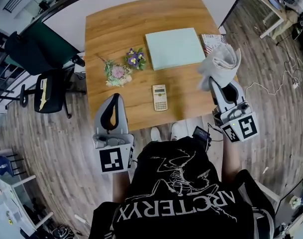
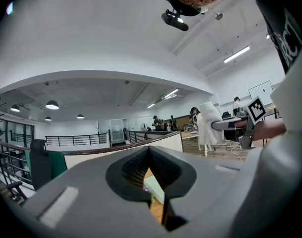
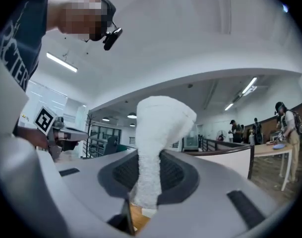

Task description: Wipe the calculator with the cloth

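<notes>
Now the right gripper (image 1: 218, 85) pinches the cloth (image 1: 221, 61) above the table (image 1: 116, 29) edge. The left gripper (image 1: 113, 99) is closed and empty, left of the calculator (image 1: 159, 97).

Only legible text: "ARC'TERYX", white on the black shirt (image 1: 176, 193), upside down at the bottom of head view. Fragments of it ("RCT") show in the upper corners of both gripper views. Key labels on the calculator (image 1: 160, 97) and the booklet (image 1: 211, 41) cover: too small to read.
</notes>
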### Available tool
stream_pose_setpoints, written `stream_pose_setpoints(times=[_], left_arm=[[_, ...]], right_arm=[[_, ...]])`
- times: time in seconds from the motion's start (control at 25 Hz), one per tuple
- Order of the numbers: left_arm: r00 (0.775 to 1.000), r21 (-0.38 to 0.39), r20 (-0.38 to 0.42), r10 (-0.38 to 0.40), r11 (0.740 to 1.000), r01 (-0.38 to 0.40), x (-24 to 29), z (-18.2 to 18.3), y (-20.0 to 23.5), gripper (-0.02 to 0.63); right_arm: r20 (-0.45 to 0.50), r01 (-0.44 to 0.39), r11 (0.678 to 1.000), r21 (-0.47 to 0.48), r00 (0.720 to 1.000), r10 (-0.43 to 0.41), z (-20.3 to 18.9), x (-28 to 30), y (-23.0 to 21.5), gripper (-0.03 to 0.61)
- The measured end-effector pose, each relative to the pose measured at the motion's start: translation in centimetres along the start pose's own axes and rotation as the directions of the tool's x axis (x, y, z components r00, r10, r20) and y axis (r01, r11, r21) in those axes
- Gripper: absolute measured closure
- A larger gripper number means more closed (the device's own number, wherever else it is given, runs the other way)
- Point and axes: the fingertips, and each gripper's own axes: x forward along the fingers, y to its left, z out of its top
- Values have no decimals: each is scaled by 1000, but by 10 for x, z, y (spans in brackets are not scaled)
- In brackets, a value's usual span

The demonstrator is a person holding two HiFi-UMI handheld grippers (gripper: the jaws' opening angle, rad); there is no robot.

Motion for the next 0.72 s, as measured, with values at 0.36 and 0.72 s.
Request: stream_pose_setpoints(times=[0.36,0.72], left_arm=[[1000,6,7,15,1000,-15,0,1,3,604],[1000,6,10,22,1000,-22,0,1,3,604]], right_arm=[[-22,30,998,-56,999,-32,-5,19,13,486],[-45,-19,999,-49,999,17,-11,30,22,486]])
